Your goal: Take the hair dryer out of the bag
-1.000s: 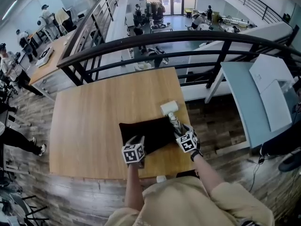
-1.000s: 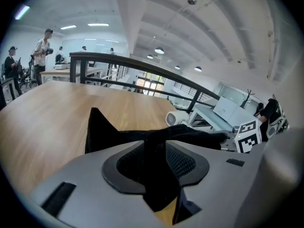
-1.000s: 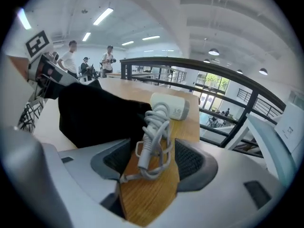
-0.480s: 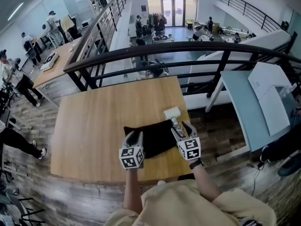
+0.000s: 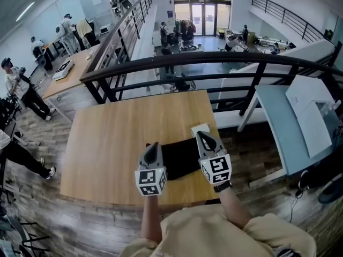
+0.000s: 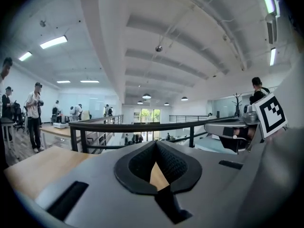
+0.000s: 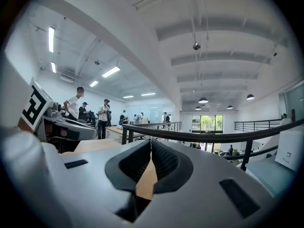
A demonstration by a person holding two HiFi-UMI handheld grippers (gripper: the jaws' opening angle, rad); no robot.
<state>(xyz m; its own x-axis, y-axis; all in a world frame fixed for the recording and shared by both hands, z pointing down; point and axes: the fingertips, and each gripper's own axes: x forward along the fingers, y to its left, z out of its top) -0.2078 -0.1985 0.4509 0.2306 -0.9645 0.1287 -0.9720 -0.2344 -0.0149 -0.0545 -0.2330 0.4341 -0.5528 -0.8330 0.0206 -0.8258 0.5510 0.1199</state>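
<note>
The left tongs (image 5: 154,145) and right tongs (image 5: 201,135) have risen off the black bag (image 5: 179,157), both now closed and empty. The white hair dryer (image 5: 199,128) stays at the bag's upper-right corner.

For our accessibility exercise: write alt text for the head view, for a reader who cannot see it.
The left gripper and right gripper hover shut and empty over a black bag on a wooden table. A white hair dryer shows by the right gripper's tip, at the bag's far corner.
</note>
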